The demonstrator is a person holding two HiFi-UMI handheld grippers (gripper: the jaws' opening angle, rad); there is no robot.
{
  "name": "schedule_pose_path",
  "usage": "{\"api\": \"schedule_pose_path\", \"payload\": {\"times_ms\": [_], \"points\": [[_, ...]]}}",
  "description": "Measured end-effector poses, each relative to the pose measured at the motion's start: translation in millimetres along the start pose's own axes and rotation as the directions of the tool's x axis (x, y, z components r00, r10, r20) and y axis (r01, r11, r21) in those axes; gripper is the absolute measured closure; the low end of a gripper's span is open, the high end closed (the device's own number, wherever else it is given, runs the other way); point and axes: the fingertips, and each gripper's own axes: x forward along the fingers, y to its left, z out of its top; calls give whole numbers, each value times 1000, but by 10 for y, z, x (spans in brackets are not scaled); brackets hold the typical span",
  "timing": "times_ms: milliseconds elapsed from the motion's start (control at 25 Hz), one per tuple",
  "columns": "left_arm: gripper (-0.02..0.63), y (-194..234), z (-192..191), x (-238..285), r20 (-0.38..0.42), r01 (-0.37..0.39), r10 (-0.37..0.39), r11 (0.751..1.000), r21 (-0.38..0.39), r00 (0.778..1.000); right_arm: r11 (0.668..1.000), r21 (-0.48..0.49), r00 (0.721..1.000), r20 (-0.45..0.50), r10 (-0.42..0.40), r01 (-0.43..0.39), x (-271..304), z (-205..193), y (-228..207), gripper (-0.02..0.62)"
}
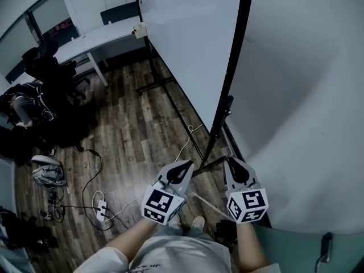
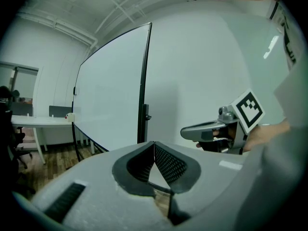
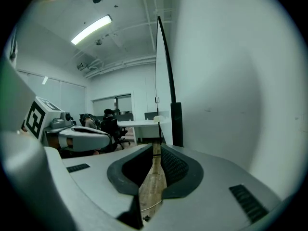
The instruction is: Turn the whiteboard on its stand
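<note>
I have open floor left of the whiteboard; its edge post and the wall block ahead.

No word, number or brand can be read in any view. Low in the head view, the left tool and the right tool each carry a cube with black-and-white square markers, the left cube and the right cube. These are patterns, not letters. A dark print on the person's shirt, at the bottom edge, is too small to read.
</note>
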Motion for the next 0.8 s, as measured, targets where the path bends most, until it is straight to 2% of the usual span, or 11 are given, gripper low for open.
{"api": "schedule_pose_path", "payload": {"times_ms": [280,800], "points": [[595,213,-1,261,-8,16,-15,999,43,1000,1000,-19,1000,2,-14,14,424,154,-206,494],[595,492,28,685,-12,55,-55,998,30,998,998,14,998,-23,-58,58,1164,171,-656,403]]}}
